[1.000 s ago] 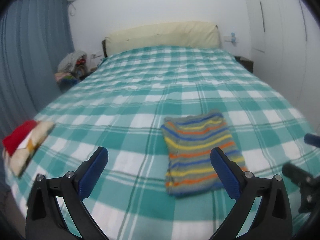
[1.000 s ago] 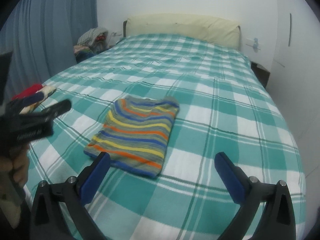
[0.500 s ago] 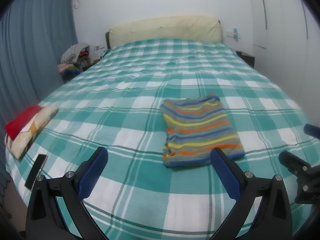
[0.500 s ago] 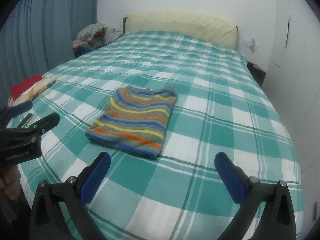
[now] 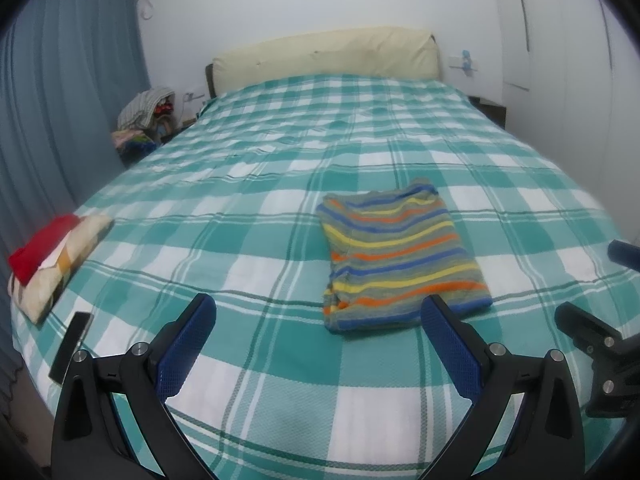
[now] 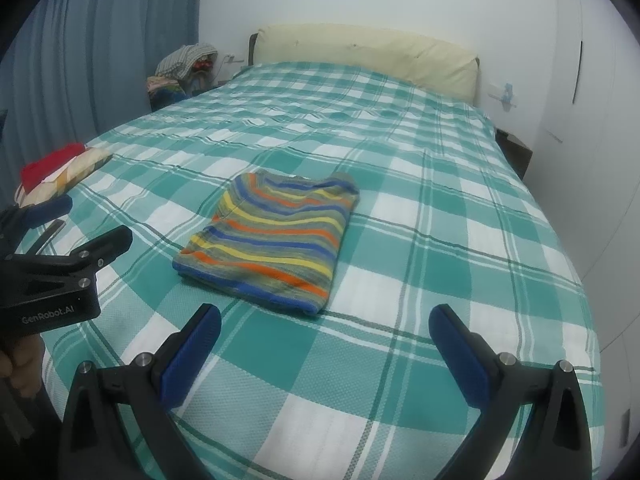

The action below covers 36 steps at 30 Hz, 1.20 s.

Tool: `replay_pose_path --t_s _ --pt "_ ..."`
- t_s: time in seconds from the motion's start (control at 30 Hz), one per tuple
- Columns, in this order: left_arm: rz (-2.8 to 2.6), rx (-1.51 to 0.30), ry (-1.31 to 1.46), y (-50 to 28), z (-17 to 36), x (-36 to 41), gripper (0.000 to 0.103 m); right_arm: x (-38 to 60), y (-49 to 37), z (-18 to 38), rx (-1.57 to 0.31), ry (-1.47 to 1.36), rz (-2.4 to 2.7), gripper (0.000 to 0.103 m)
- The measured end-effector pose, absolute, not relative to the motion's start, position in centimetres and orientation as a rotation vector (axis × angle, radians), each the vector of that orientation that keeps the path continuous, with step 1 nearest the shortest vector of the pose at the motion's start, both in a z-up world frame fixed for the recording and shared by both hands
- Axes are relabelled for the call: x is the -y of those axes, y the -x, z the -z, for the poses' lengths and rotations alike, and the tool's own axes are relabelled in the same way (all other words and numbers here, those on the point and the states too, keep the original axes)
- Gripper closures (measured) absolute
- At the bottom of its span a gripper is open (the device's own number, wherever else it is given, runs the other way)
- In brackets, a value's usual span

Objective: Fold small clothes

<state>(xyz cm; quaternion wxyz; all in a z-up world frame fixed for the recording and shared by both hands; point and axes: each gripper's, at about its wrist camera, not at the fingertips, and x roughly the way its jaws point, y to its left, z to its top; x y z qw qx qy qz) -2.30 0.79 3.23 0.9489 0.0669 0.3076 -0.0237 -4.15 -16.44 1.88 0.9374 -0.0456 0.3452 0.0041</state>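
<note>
Your left tongs [image 5: 316,340] and right tongs [image 6: 324,348] hang apart and empty above the bed [image 5: 248,184], clear of the striped garment [image 5: 400,256], which lies folded mid-bed, apparently finished.

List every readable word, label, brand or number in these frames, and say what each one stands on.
"GenRobot.AI": white print on the black body of the left gripper, seen in the right wrist view.
No other readable text: none shows on the striped garment, the bed or the walls.
</note>
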Motion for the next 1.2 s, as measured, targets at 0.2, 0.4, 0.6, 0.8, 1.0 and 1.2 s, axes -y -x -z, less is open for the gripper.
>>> replay_pose_path --t_s 0.2,0.4,0.6,0.8,1.0,1.2 --pt "0.052 -0.636 -0.149 2.26 -2.97 -0.83 0.000 16.50 4.15 -1.87 -0.709 0.093 -0.001 0.001" --pt "0.042 -0.629 -0.189 2.27 -2.82 -0.45 0.000 16.74 4.37 -2.16 -0.699 0.091 0.012 0.001" --pt "0.082 -0.641 -0.184 2.30 -2.80 -0.36 0.000 16.68 4.50 -2.35 -0.697 0.092 0.011 0.001" --pt "0.110 -0.641 -0.167 2.36 -3.03 -0.39 0.000 16.71 4.57 -2.47 -0.693 0.090 0.010 0.001" --pt "0.110 -0.639 -0.154 2.29 -3.23 -0.55 0.000 16.67 4.51 -2.43 -0.698 0.090 0.010 0.001" --pt "0.075 -0.631 -0.173 2.16 -3.29 -0.36 0.000 16.69 4.56 -2.44 -0.695 0.092 0.011 0.001"
